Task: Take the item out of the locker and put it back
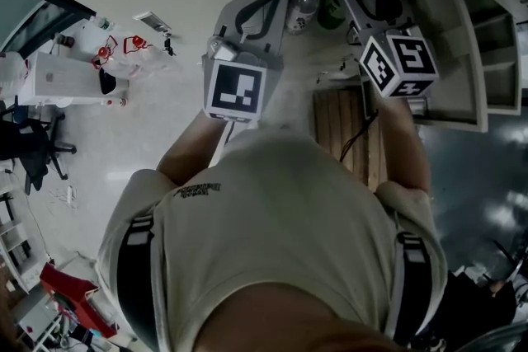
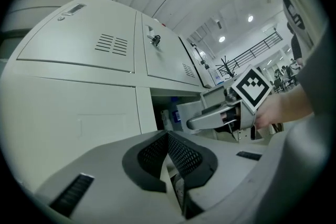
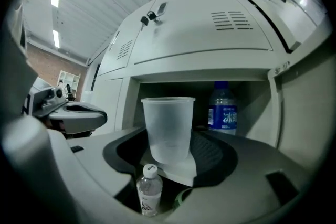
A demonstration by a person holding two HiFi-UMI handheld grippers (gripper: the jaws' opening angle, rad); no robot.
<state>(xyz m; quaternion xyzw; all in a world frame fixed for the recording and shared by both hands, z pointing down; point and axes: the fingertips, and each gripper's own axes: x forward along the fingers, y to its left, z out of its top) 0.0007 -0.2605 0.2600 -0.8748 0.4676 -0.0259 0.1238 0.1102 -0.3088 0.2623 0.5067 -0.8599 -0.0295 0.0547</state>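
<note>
Closest to view, the right gripper [image 3: 169,159] pinches the lower part of a clear plastic cup [image 3: 168,120], holding it upright in front of the open locker [image 3: 210,44] compartment, where a blue-capped water bottle [image 3: 222,107] stands. Below the cup shows a small white-capped bottle [image 3: 149,192]. The left gripper [image 2: 168,139] has its jaws pressed together on nothing.

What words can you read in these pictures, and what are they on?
"冰": label of the big bottle; the rest of it is blurred.
Label of the small bottle: too small to read.
The shirt print: too blurred.
The cup: no words.
</note>
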